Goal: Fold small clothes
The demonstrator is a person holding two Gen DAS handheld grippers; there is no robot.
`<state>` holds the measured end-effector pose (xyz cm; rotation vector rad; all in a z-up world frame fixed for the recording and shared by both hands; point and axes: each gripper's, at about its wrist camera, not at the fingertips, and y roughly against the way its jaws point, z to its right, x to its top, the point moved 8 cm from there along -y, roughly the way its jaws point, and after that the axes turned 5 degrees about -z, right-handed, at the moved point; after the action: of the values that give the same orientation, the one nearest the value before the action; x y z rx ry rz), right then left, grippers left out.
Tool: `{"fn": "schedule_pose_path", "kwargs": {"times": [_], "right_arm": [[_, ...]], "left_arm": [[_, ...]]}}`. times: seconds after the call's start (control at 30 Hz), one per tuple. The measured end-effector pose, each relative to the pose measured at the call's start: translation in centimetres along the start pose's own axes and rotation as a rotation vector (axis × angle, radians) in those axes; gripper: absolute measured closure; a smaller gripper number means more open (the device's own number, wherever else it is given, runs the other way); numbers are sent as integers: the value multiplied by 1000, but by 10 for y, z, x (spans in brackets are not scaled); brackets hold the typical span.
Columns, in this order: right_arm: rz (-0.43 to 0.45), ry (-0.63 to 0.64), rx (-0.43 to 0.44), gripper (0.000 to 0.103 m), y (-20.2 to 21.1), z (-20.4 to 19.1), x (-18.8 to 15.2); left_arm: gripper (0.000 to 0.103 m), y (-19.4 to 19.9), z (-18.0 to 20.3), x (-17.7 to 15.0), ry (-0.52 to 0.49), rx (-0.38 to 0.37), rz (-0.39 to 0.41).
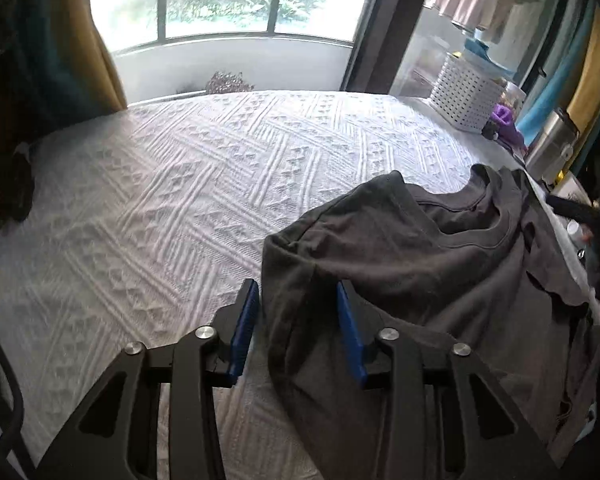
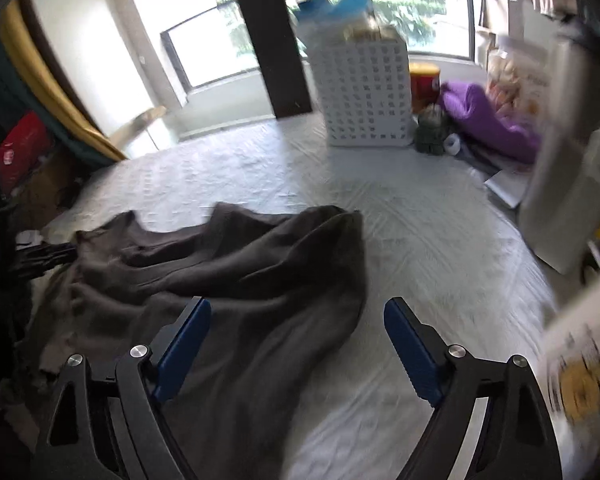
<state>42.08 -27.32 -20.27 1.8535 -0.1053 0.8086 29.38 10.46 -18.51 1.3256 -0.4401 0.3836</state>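
Left gripper [image 1: 298, 300] part-open, straddling limp grey tee [image 1: 412, 264]; right gripper [image 2: 298, 320] wide, empty, w/ ribbed white bedspread [image 1: 172, 200].

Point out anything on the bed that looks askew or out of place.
The dark grey cotton T-shirt lies crumpled on the white textured bedspread, bunched in folds, neckline twisted, its edge spilling off the bed's side. Nothing else stands out.

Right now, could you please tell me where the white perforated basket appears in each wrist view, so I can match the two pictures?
Left wrist view: the white perforated basket stands at the upper right, on the far edge of the white textured bedspread.
Right wrist view: it stands at upper centre, just right of the dark window post.
Shared landmark: the crumpled dark grey T-shirt, on the bedspread in both views.
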Motion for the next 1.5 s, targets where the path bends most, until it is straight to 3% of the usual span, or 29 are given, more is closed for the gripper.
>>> {"fn": "schedule_pose_path", "kwargs": {"times": [0.07,0.13,0.17,0.33,0.5,0.67,0.77,0.83,0.87,0.9,0.93,0.97,1.5], "right_arm": [[-1,27,-14,27,-12,-1,5],[-5,67,0,63,-16,-9,10],[-13,93,-5,92,-19,-14,12],[23,197,-83,92,-22,-31,28],[41,200,-174,92,-21,-22,39],[47,184,-173,91,-3,-21,26],[62,185,-201,91,15,-26,14],[73,187,-220,89,26,-29,8],[82,186,-225,74,35,-31,2],[88,183,-225,36,42,-34,-3],[95,182,-225,14,48,-35,-8],[117,184,-223,0,58,-39,-14],[173,195,-189,1,117,-87,-114]], "left_arm": [[88,-4,5,3,-32,5,2],[94,-5,6,6,-48,20,16],[94,-5,3,9,-40,39,31],[96,-1,-18,26,-30,160,67],[96,-1,-26,42,-72,210,67],[93,-10,-26,36,-85,226,19],[93,4,-23,34,-74,229,55],[89,19,-23,33,-54,221,78],[78,26,-23,32,-46,223,92],[62,32,-23,32,-41,222,103],[57,40,-21,30,-37,216,117],[56,48,-18,28,-38,208,130],[55,105,22,-52,-46,200,178]]}}
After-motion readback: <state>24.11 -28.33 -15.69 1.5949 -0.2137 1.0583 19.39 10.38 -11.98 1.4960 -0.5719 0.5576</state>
